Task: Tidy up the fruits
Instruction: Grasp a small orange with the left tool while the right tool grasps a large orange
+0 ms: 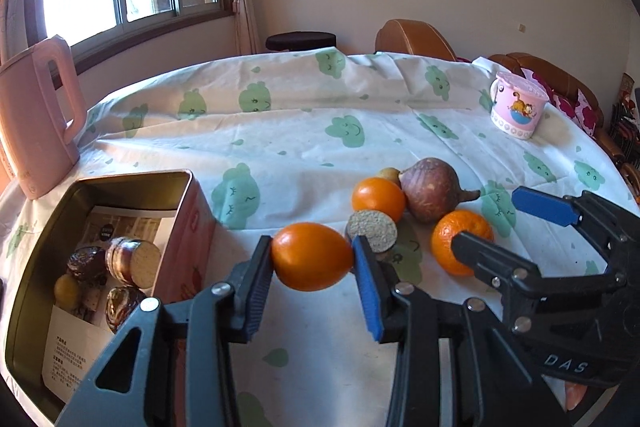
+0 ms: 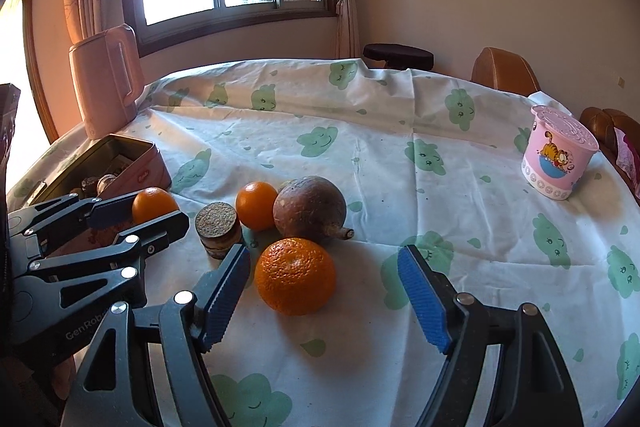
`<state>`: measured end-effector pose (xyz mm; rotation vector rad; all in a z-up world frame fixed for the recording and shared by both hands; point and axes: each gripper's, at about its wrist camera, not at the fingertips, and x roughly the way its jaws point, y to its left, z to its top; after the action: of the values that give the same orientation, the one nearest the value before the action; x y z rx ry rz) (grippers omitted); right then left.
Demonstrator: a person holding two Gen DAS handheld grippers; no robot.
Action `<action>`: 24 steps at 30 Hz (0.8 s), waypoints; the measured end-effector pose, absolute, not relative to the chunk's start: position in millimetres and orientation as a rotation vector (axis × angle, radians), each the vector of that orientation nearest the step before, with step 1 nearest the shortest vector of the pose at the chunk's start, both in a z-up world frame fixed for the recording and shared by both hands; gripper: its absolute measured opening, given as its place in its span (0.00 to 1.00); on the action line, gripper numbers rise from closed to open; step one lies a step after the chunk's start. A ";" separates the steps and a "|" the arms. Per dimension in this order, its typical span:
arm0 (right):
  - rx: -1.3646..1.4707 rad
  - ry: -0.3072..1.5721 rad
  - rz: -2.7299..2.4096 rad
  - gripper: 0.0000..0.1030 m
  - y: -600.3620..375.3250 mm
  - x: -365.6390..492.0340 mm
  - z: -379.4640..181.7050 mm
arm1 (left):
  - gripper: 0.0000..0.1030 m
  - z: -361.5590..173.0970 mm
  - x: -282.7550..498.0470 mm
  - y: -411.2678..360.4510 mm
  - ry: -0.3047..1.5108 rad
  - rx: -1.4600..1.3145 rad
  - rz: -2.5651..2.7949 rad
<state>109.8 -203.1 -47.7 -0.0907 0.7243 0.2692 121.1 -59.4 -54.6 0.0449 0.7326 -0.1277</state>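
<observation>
My left gripper [image 1: 312,259] is shut on a smooth orange [image 1: 312,255] and holds it above the cloth, right of the open pink tin [image 1: 188,223]. The tin holds several small fruits. In the right wrist view the left gripper [image 2: 138,213] and its orange [image 2: 154,203] show at the left. My right gripper [image 2: 324,291] is open, its blue pads on either side of a bumpy orange [image 2: 295,275] on the table, not touching it. Behind lie a second smooth orange [image 2: 256,205], a large brown fruit [image 2: 310,211] and a cut brown piece [image 2: 218,229].
A pink kettle [image 2: 106,75] stands at the back left by the window. A pink cartoon cup [image 2: 558,157] stands at the right. The round table has a white cloth [image 2: 360,131] with green prints. Brown chairs [image 2: 502,71] stand behind it.
</observation>
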 end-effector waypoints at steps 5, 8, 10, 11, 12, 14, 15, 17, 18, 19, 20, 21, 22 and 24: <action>-0.131 0.786 0.287 0.69 -192.5 117.5 -57.1 | 0.40 -55.4 121.0 -57.6 0.735 0.033 -0.128; -0.130 0.824 0.316 0.52 -190.6 121.7 -61.8 | 0.40 -54.5 119.7 -57.7 0.728 0.031 -0.122; -0.131 0.833 0.329 0.48 -189.4 122.2 -62.9 | 0.40 -52.9 117.3 -57.9 0.714 0.032 -0.120; -0.132 0.829 0.329 0.48 -189.4 121.2 -62.4 | 0.40 -52.2 116.3 -58.2 0.708 0.036 -0.117; -0.132 0.824 0.330 0.47 -189.1 120.0 -61.6 | 0.40 -51.6 115.3 -58.7 0.702 0.041 -0.118; -0.136 0.811 0.335 0.47 -188.5 117.6 -60.0 | 0.40 -50.2 114.0 -60.2 0.692 0.049 -0.118; -0.141 0.802 0.336 0.47 -186.9 116.4 -58.7 | 0.40 -49.6 113.3 -60.7 0.688 0.053 -0.117; -0.148 0.781 0.347 0.47 -185.4 112.8 -56.0 | 0.40 -48.6 111.9 -61.4 0.679 0.057 -0.115; -0.152 0.771 0.350 0.47 -184.7 111.1 -54.8 | 0.40 -48.3 111.7 -61.6 0.675 0.058 -0.115; -0.155 0.760 0.355 0.47 -183.7 109.9 -53.5 | 0.40 -47.8 111.2 -61.6 0.672 0.058 -0.116; -0.156 0.749 0.360 0.47 -183.5 108.0 -52.2 | 0.40 -47.5 110.9 -61.4 0.670 0.058 -0.116; -0.157 0.739 0.363 0.47 -183.8 106.9 -51.0 | 0.40 -47.3 111.0 -61.2 0.668 0.057 -0.115; -0.158 0.731 0.364 0.47 -183.7 105.7 -50.0 | 0.40 -47.2 111.0 -61.0 0.668 0.057 -0.114; -0.161 0.715 0.365 0.47 -183.9 103.6 -48.3 | 0.40 -46.7 110.4 -60.6 0.664 0.056 -0.111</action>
<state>103.6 -183.9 -48.3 -0.1608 0.7154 0.3646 110.4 -60.6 -46.7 0.0559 0.6636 -0.1115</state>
